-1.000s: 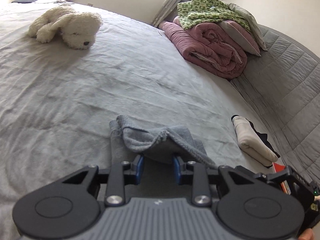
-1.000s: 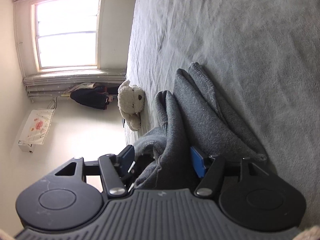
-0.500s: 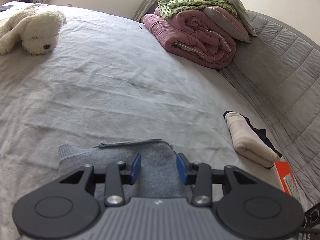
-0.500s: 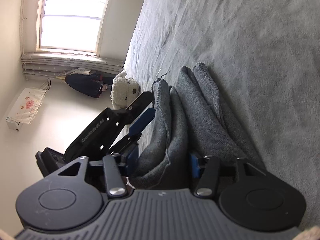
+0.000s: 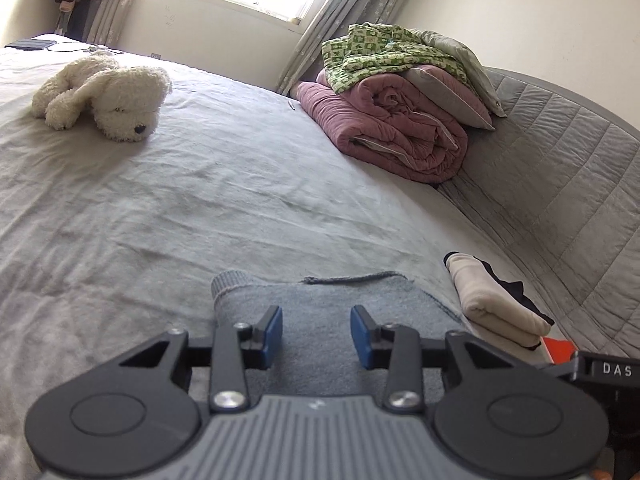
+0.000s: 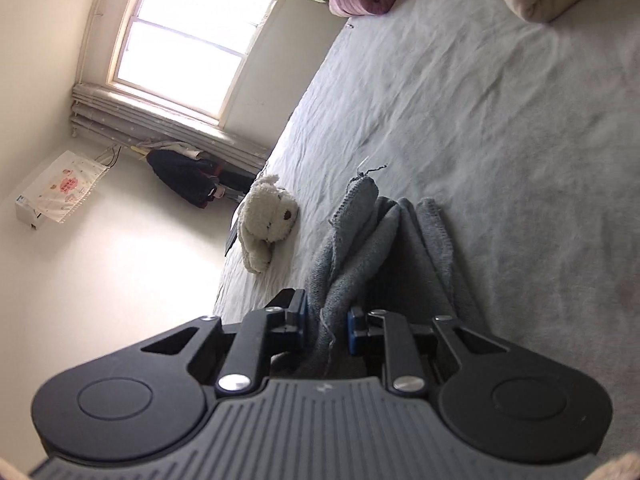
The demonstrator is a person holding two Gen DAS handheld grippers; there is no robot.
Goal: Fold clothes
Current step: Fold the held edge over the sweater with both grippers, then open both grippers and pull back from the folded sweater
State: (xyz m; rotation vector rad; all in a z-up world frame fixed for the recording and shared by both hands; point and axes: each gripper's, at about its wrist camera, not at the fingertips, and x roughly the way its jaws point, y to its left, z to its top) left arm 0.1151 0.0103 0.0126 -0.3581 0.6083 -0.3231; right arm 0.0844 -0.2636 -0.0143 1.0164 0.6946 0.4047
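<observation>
A grey knitted garment [image 5: 320,308] lies folded flat on the grey bed sheet, just ahead of my left gripper [image 5: 316,336]. That gripper hovers over the garment's near edge, open, with nothing between its blue pads [image 5: 273,334]. In the right wrist view the same grey garment [image 6: 368,248] rises in bunched layers from the sheet. My right gripper [image 6: 327,324] is shut on its edge. A folded cream garment [image 5: 492,304] with a dark piece under it lies to the right, by the quilted headboard.
A white plush dog [image 5: 108,96] lies at the far left of the bed [image 5: 240,184]. Rolled pink bedding [image 5: 400,136] topped by a green patterned blanket [image 5: 384,56] is stacked at the back right. An orange item [image 5: 558,350] lies beside the cream garment. The window [image 6: 188,40] is on the far wall.
My left gripper let go of the grey garment, which now lies flat, and drew back a little. My right gripper closed tighter on the garment's edge and turned.
</observation>
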